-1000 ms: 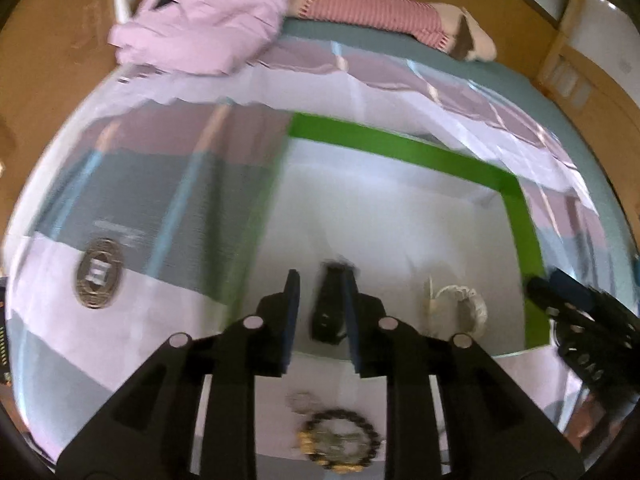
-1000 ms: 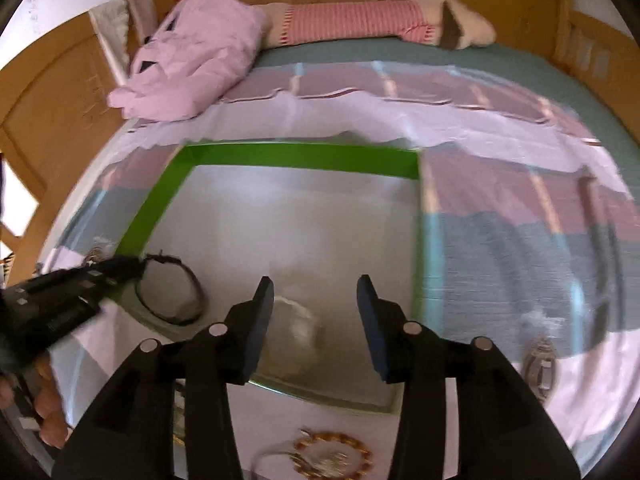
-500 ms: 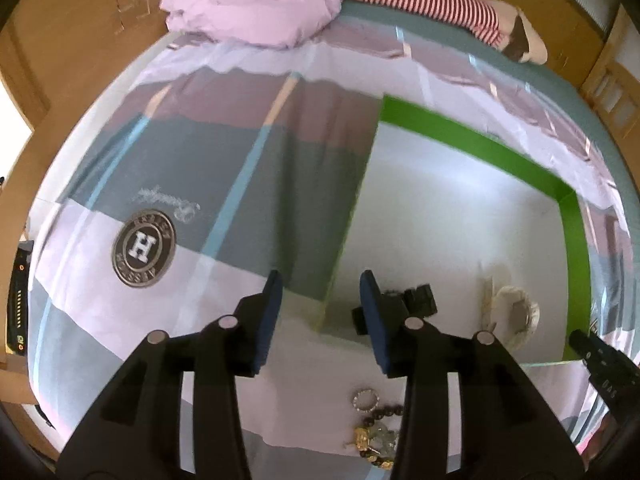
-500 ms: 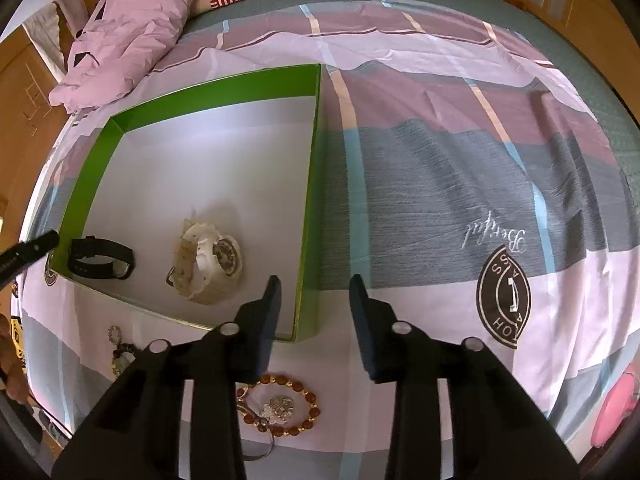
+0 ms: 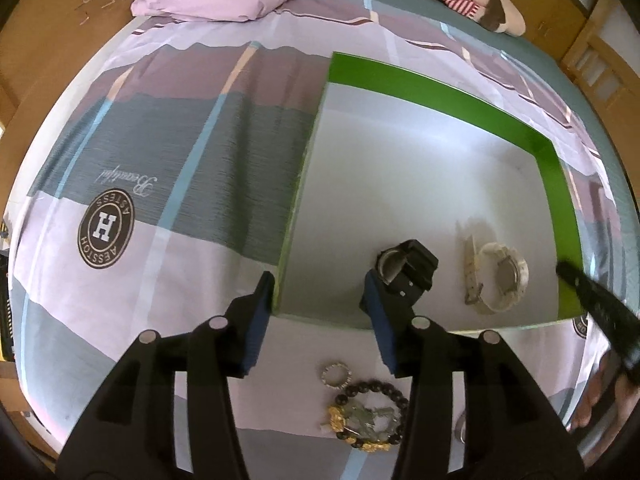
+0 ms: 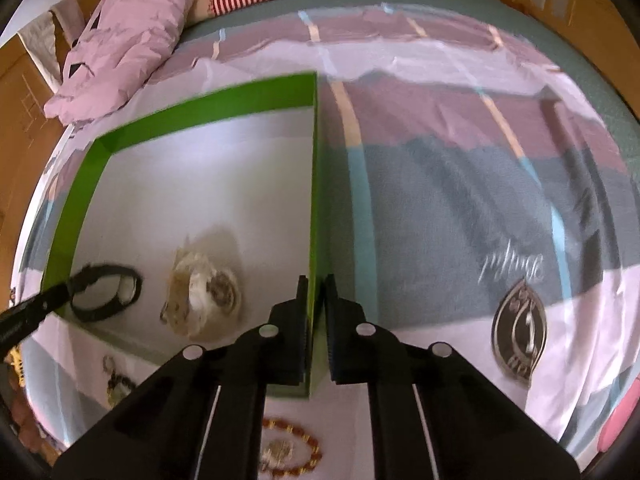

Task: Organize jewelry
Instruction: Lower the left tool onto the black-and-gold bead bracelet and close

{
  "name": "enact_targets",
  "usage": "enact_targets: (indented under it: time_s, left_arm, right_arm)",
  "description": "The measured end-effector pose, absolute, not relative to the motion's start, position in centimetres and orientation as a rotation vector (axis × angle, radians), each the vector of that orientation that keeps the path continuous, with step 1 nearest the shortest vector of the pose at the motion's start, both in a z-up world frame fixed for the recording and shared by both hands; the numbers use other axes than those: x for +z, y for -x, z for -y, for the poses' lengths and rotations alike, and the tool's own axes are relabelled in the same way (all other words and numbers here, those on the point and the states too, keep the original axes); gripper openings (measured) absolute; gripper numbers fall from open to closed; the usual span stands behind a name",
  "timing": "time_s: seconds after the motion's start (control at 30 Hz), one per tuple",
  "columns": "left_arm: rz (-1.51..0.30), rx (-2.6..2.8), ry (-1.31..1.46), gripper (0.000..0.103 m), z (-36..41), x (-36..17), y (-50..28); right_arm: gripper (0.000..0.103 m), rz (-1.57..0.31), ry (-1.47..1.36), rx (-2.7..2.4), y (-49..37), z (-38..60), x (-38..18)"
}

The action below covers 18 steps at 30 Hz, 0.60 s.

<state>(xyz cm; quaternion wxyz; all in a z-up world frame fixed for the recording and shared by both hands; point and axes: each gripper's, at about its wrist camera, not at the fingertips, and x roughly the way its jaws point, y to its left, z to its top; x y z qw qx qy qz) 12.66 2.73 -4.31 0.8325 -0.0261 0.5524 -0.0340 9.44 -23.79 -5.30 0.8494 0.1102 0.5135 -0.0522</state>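
While my right gripper [image 6: 316, 280] pinched the right-hand wall of the green box [image 6: 192, 112], its two jaws pressed together on either side of that thin green edge near the box's front corner, my left gripper [image 5: 320, 292] hung over the opposite front corner with its jaws spread. The left jaws had just been opening wider, and nothing was clamped between them; the box's left wall and front corner simply showed in the gap. The right jaws had just closed down onto the wall.

The box sat on a bedspread [image 5: 168, 184] striped in lilac, grey and plum. Inside, on its pale floor, lay a black watch [image 5: 406, 270] toward the left and a cream watch [image 5: 498, 282] toward the right, apart from each other and both near the front wall. The black watch lay just beyond my left gripper's right finger.

In front of the box, on the bedspread, I had three pieces outside it: a small sparkly ring [image 5: 336, 375], touching or nearly touching a dark beaded bracelet [image 5: 370, 416] with gold charms, and, further right, an amber beaded bracelet [image 6: 290, 450] below my right gripper. A crumpled pink garment [image 6: 120, 52] lay at the far end of the bed.
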Motion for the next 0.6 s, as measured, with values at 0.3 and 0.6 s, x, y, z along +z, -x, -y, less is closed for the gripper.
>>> enact_targets:
  time_s: [0.3, 0.6]
  left_arm:
    - [-1.12, -0.074, -0.014, 0.051, -3.5, -1.5, -9.5]
    - [-1.279, -0.247, -0.196, 0.052, -0.2, -5.5, -4.4]
  right_arm:
    - [0.053, -0.96, -0.311, -0.073, -6.9, 24.9, -1.0]
    - [0.05, -1.284, -0.105, 0.119, -1.7, 20.5, -5.8]
